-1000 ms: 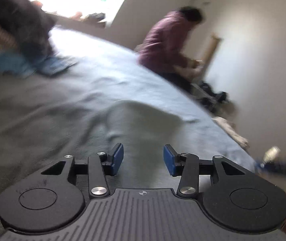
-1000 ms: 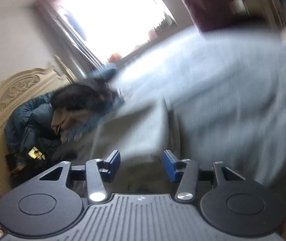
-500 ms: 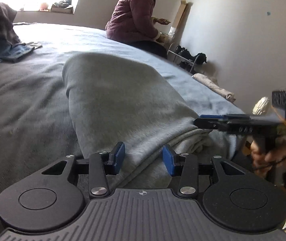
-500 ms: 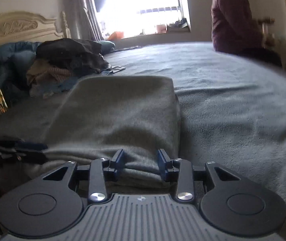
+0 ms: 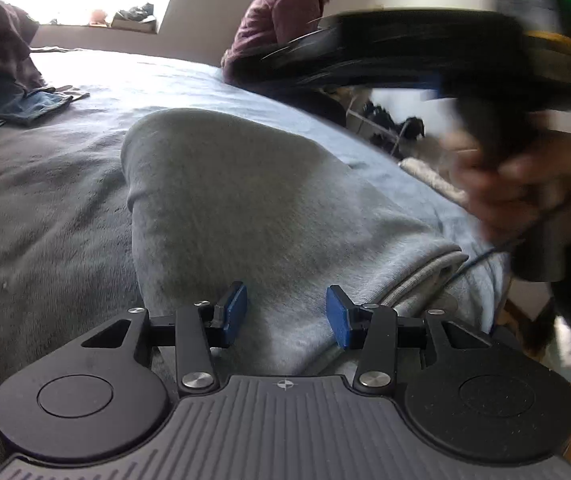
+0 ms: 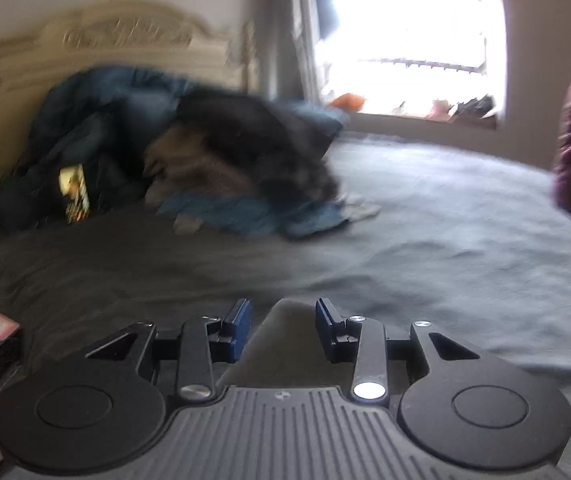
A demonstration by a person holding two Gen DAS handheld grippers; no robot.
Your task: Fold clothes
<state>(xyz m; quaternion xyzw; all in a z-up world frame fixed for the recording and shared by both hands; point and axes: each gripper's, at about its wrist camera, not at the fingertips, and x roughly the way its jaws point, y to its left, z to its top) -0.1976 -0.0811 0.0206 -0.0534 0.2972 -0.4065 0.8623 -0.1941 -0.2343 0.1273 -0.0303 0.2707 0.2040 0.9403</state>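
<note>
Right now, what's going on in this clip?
A person is folding clothes on a bed with a pair of tongs in each hand. A folded grey garment lies in front of the left tongs, whose jaws stand apart over its near edge. The right tongs are a blur in the left view; in their own view a grey fold sits between their jaws. More clothes are piled by the headboard.

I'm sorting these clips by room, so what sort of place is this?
Most likely a bedroom: a bed with a grey blanket, a carved cream headboard, and a heap of clothes by the window.
</note>
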